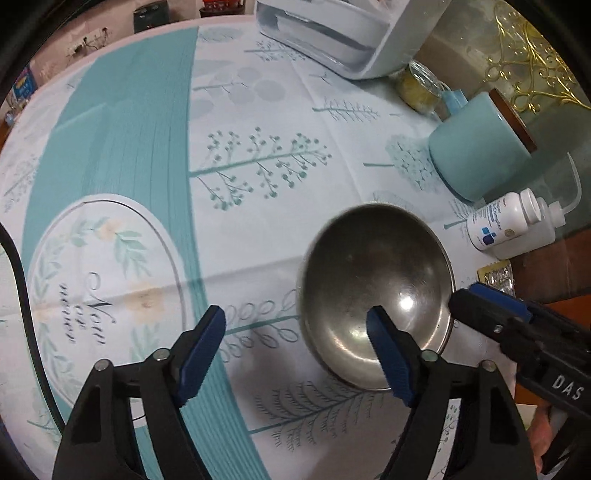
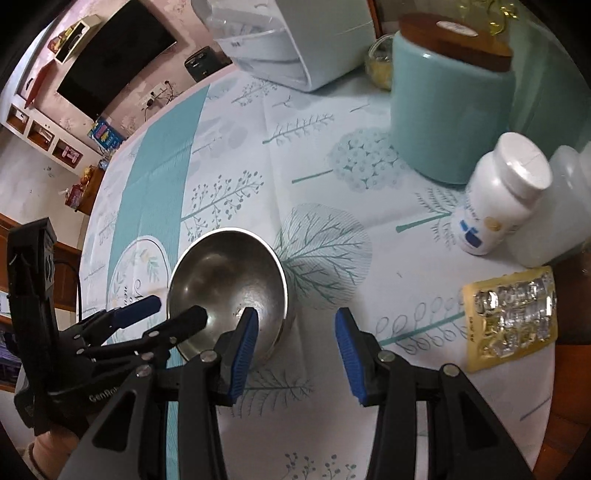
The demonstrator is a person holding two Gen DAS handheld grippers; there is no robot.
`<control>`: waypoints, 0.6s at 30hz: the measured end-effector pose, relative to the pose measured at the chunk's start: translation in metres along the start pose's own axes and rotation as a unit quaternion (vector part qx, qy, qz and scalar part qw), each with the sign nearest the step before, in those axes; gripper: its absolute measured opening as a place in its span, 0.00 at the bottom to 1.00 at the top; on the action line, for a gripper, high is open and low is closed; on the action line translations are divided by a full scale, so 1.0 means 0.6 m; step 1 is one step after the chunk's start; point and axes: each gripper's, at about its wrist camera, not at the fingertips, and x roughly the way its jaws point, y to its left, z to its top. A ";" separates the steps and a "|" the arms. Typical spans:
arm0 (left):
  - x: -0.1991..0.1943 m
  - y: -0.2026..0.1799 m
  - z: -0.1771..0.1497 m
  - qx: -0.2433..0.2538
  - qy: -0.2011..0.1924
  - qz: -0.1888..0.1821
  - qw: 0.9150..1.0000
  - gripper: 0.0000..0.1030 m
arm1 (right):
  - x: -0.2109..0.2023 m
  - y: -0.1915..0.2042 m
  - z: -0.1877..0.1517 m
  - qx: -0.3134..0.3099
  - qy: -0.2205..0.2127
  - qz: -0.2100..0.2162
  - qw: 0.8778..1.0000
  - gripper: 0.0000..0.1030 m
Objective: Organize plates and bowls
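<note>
On the teal-and-white printed tablecloth (image 1: 258,110) sits a steel bowl (image 1: 376,291), upright and empty, its rim catching a bright line of light in my right wrist view. My left gripper (image 1: 295,354) hangs over the cloth pointing steeply down, jaws standing wide with nothing between the pads; its right finger (image 1: 388,354) overlaps the bowl's near side in the left wrist view, but I cannot tell whether it touches the metal. From my right wrist view the same tool comes in from the left edge with its two tips at the bowl's left rim, one on either side of it.

My right gripper (image 2: 295,350) is set at a middling gap and holds nothing: its left finger (image 2: 242,350) lies over the bowl's near right edge, while the other is above bare cloth. In the left wrist view its black tip, with blue padding behind it, sits just beside the bowl's right rim.

Beyond the bowl stands a teal canister (image 2: 450,110) with a wooden lid. Near it are a white pill bottle (image 2: 502,195), a translucent squeeze bottle (image 1: 546,221) just beside that, and a foil blister pack (image 2: 513,317) at the cloth's edge. A white dish rack (image 1: 332,33) stands at the far side, well apart from the bowl.
</note>
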 end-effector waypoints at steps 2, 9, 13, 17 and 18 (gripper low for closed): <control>0.007 -0.003 0.000 0.002 0.006 -0.009 1.000 0.58 | 0.008 0.003 0.001 -0.004 0.005 -0.003 1.000 0.39; 0.013 0.002 -0.002 -0.015 0.011 -0.033 0.999 0.14 | 0.037 0.002 0.003 0.001 0.037 0.025 0.999 0.12; 0.000 0.006 -0.007 -0.014 0.004 -0.029 0.999 0.11 | 0.034 0.010 -0.004 -0.008 0.039 0.020 0.999 0.11; -0.026 0.005 -0.022 -0.004 0.005 -0.035 0.999 0.11 | 0.022 0.012 -0.018 -0.013 0.040 0.025 0.999 0.09; -0.035 0.005 -0.028 0.000 0.005 -0.036 0.999 0.11 | 0.019 0.011 -0.021 -0.013 0.042 0.028 0.999 0.09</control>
